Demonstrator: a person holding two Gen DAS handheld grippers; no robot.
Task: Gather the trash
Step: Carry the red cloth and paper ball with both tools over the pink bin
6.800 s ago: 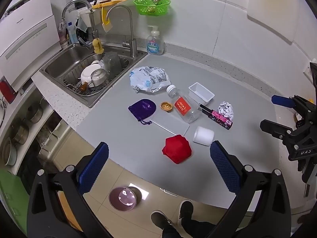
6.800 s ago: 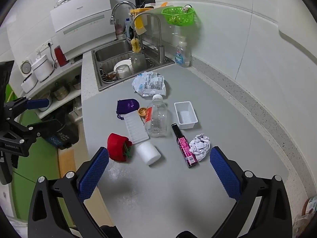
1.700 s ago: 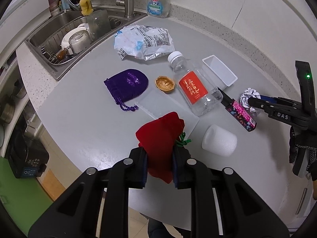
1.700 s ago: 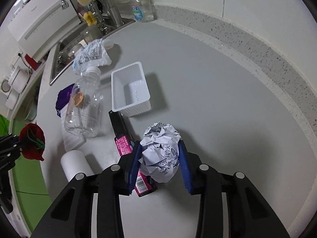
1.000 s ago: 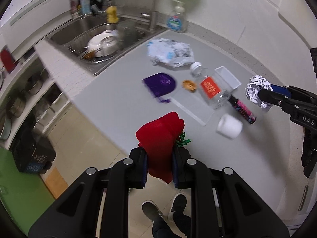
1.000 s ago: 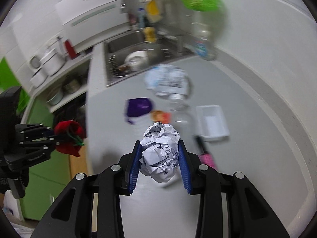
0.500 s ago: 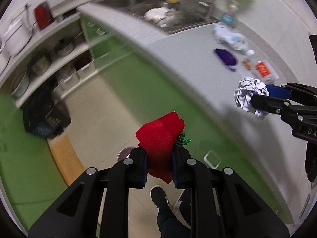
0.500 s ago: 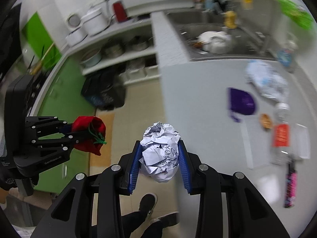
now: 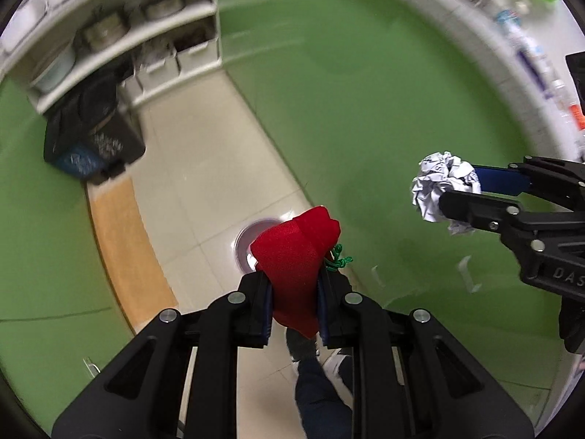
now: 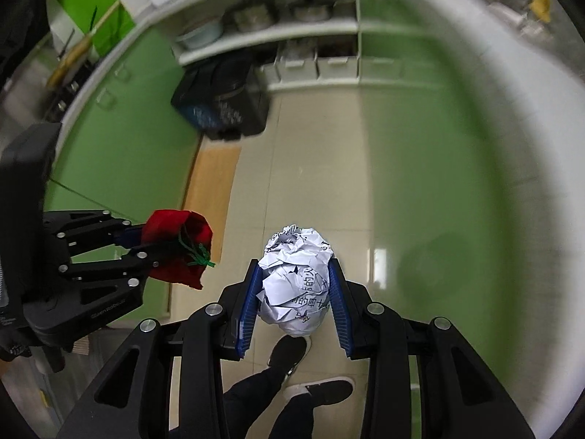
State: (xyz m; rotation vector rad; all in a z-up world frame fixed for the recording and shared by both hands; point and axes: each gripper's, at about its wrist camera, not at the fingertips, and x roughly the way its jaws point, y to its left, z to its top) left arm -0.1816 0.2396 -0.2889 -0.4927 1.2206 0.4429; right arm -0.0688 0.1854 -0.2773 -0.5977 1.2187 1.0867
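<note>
My left gripper is shut on a red cloth pouch with a green drawstring, held above the floor. The pouch also shows in the right wrist view, left of my right gripper. My right gripper is shut on a crumpled white paper ball; the ball also shows in the left wrist view, to the right. A black bin lined with a black bag stands on the floor ahead, below open shelves; it also shows in the left wrist view at the far left.
Green cabinet fronts line both sides of the tiled floor. A wooden mat lies on the floor. A round pink dish sits on the floor behind the pouch. The person's legs and shoes are below. White shelves hold pots.
Both grippers have swung away from the countertop and now face down toward the floor and the black bin. Each still holds its item.
</note>
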